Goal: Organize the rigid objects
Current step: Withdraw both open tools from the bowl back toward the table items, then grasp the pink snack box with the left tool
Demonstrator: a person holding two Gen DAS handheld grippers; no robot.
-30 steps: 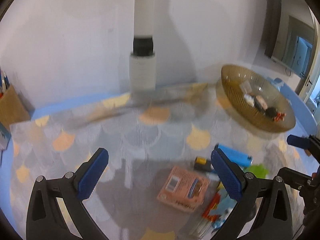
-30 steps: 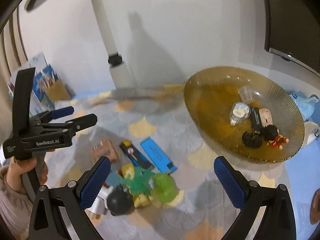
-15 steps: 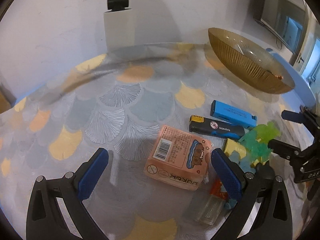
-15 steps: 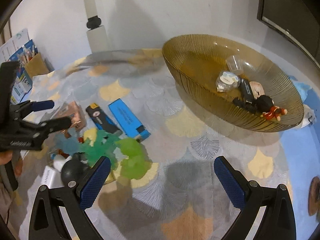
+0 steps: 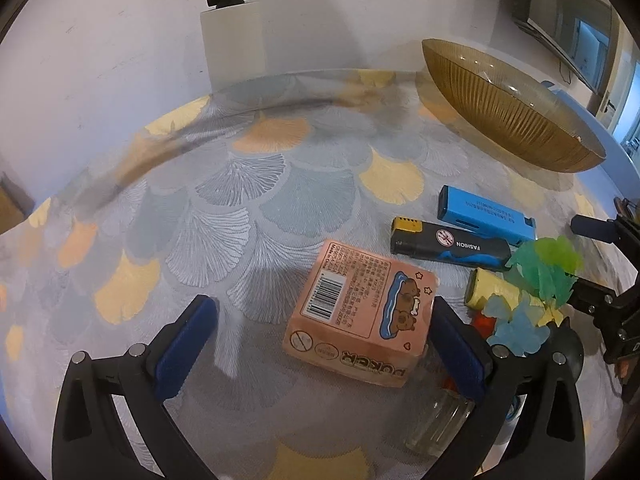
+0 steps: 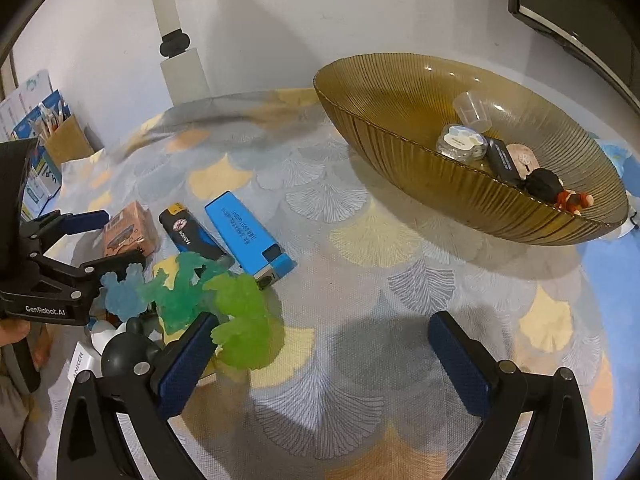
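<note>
A pink poker card box (image 5: 360,316) lies flat on the patterned cloth between the fingers of my open left gripper (image 5: 320,340), nearer the right finger and not pinched. The right wrist view shows the same box (image 6: 128,230) with the left gripper (image 6: 106,240) straddling it. Next to it lie a black lighter (image 5: 450,244) and a blue lighter (image 5: 486,218). My right gripper (image 6: 324,362) hangs open over bare cloth, its left finger beside translucent green toys (image 6: 240,320). The amber glass bowl (image 6: 400,120) holds several small items.
To the right of the box are a yellow piece (image 5: 490,290), pale blue toys (image 5: 516,328), a black ball (image 6: 126,354), a clear jar (image 5: 438,424) and a white charger (image 6: 82,360). A white post (image 5: 232,36) stands at the wall. A pen holder (image 6: 66,140) sits far left.
Both grippers have dropped lower toward the table. The left gripper has moved forward until the pink box sits between its fingers. The right gripper's left finger now nears the green toys.
</note>
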